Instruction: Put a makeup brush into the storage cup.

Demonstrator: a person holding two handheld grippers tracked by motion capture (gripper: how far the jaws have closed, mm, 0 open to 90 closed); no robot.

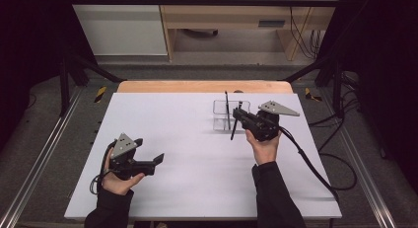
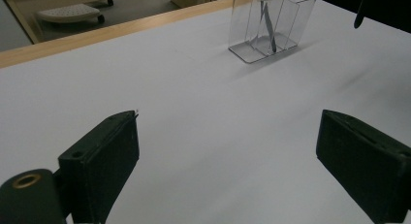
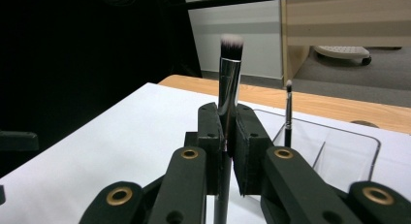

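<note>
Right gripper (image 3: 226, 132) clamped on a silver-ferruled, white-tipped makeup brush (image 3: 229, 73) — not yet in the clear acrylic organizer (image 3: 339, 151), where one thin brush (image 3: 288, 112) stands; left gripper (image 2: 228, 156) wide open, empty.

Only the clear organizer (image 1: 226, 116) interrupts the open white table (image 1: 197, 164).

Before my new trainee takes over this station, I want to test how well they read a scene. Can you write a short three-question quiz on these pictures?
1. True or false: the left gripper holds a brush.
2. What does the right gripper clamp? A) a pencil B) a makeup brush C) a spoon
3. What stands inside the clear organizer?

Key:
1. False; its jaws stand open over the bare white table.
2. B; the jaws are shut on its handle, bristles up.
3. One thin brush, upright in a compartment.
</note>
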